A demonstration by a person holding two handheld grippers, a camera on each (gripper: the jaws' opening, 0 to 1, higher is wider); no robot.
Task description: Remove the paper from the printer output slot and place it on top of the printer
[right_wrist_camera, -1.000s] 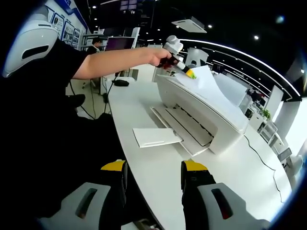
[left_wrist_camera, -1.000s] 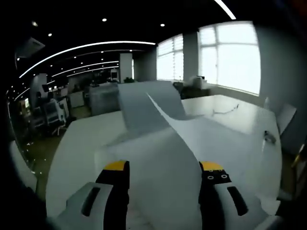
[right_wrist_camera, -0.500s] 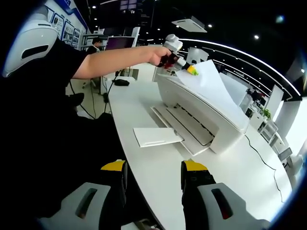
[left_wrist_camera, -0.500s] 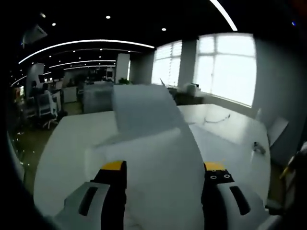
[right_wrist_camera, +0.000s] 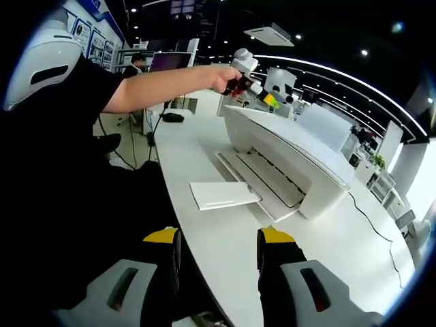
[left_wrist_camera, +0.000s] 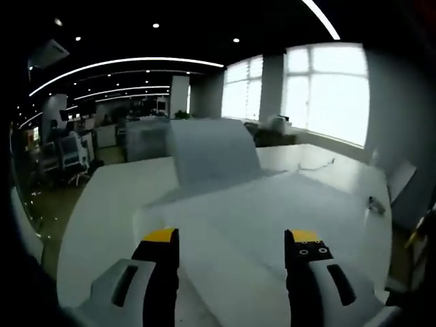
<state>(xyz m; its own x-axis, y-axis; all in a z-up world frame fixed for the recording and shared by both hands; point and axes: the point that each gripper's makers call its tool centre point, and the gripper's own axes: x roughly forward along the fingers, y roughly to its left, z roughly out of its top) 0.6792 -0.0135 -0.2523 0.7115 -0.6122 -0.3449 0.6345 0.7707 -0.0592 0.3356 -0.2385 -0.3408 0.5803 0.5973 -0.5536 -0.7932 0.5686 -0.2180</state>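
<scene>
Your left hand-held gripper [right_wrist_camera: 270, 99] has let go; the paper [left_wrist_camera: 272, 225] now lies flat on the printer [right_wrist_camera: 306, 163].

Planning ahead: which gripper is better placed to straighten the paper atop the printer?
Left gripper: open jaws right over the paper on the printer; right gripper hangs back at the table edge.

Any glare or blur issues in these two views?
Left gripper view: windows blown out, paper soft and low in contrast against the printer top. Right gripper view: sharper, printer evenly lit, strong fisheye bending of the ceiling light strips.
</scene>
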